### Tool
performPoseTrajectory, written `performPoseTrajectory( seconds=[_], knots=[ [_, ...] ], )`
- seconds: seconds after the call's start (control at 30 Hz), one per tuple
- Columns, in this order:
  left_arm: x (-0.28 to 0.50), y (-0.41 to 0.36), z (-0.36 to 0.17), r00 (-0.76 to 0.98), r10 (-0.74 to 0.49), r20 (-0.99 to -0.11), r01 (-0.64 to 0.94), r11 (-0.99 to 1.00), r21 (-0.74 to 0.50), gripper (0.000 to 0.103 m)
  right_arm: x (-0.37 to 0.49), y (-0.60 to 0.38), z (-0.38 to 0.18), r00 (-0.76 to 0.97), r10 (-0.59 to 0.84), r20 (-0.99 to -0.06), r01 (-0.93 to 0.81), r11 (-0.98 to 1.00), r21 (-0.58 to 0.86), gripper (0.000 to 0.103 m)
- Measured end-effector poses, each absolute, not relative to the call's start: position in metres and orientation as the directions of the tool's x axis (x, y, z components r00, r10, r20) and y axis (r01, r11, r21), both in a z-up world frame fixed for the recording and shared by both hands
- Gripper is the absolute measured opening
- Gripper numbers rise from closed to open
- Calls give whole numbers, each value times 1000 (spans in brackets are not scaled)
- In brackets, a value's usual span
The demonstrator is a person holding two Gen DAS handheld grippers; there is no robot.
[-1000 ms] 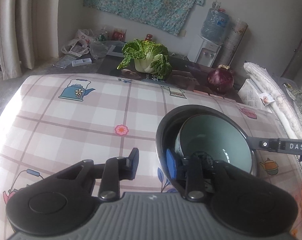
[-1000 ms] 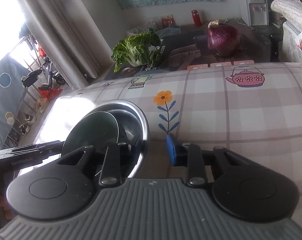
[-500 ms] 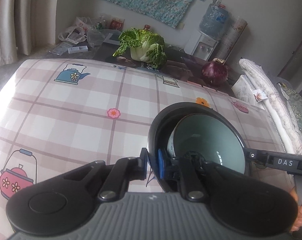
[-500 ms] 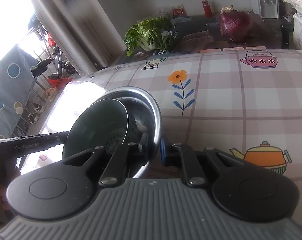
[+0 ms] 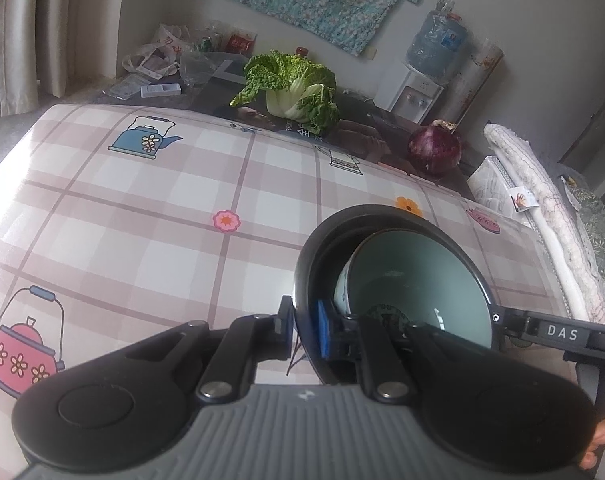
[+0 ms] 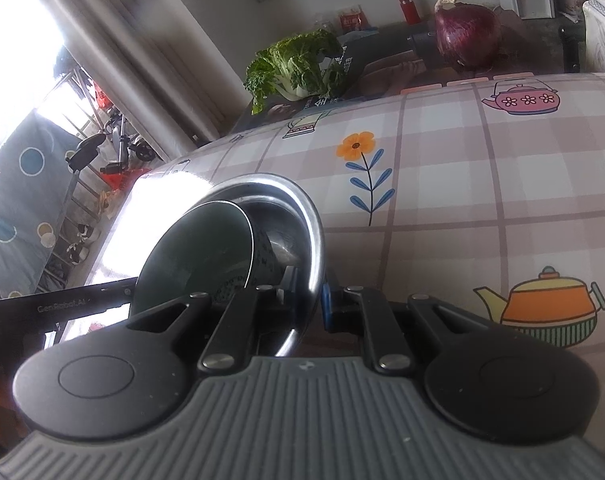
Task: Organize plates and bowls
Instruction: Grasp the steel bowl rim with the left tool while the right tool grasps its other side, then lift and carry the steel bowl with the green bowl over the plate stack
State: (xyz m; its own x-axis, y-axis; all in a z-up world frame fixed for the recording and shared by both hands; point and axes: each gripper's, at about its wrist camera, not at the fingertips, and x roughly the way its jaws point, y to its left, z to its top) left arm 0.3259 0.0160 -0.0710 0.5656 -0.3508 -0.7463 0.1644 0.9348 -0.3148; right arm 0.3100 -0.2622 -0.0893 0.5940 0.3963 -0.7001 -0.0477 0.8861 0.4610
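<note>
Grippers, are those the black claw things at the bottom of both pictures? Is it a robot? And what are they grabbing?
It is not a robot. A person holds one gripper in each hand, and each has a small camera looking along its two fingers. One picture comes from the left gripper, the other from the right gripper. The table wears a checked tablecloth with teapots and flowers. Beyond it sit a cabbage and a red onion. Both grippers are shut on the rim of one steel bowl, each on its own side. A smaller green bowl leans tilted inside it.
</note>
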Motion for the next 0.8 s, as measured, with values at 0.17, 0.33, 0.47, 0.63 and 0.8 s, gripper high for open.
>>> performPoseTrajectory(
  seconds=[0.17, 0.33, 0.47, 0.63, 0.8],
  knots=[
    [326, 17, -69, 569, -347, -745, 156, 936, -316, 13, 309, -262, -89, 598, 401, -694, -49, 883, 468, 11],
    [326, 19, -68, 574, -330, -749, 134, 941, -312, 13, 308, -260, -87, 603, 413, -682, -53, 874, 482, 11],
    [326, 22, -68, 574, -341, -745, 124, 935, -333, 13, 309, -259, -86, 603, 415, -681, -56, 874, 483, 11],
    [325, 21, -62, 585, -344, -735, 130, 934, -333, 13, 309, -261, -84, 608, 418, -675, -53, 869, 491, 11],
    [322, 20, -52, 600, -351, -719, 139, 931, -338, 13, 306, -264, -75, 624, 417, -661, -59, 868, 492, 11]
  ],
)
